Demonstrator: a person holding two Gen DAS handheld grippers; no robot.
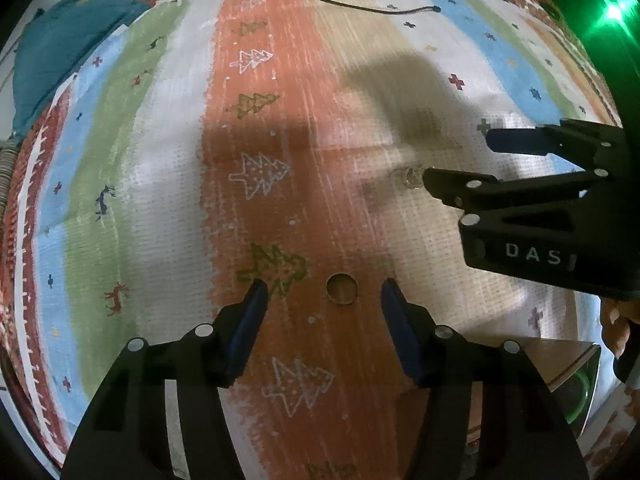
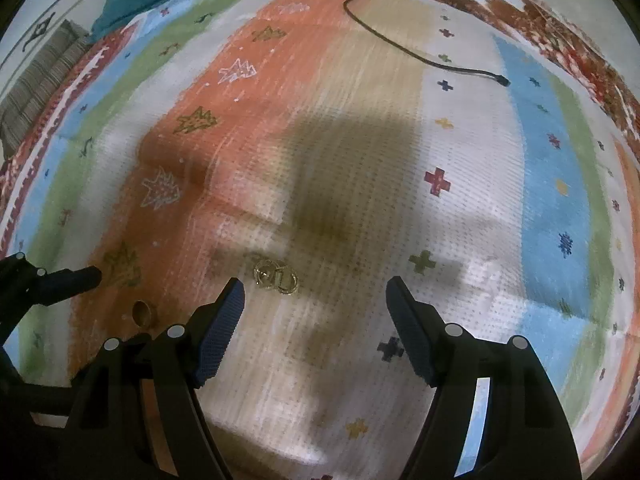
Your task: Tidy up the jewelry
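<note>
Striped rug (image 1: pixel 160 184); gold ring (image 1: pixel 342 289) between open left gripper (image 1: pixel 324 292) fingers.

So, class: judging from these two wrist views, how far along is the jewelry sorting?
Nothing looks done yet. The plain gold ring lies loose on the rug's orange stripe, framed by the open left tongs. The pair of gold earrings lies on the beige stripe, just ahead of the open right tongs. Neither tongs holds anything. Left: grasping each piece and placing it; a box corner shows nearby.
</note>
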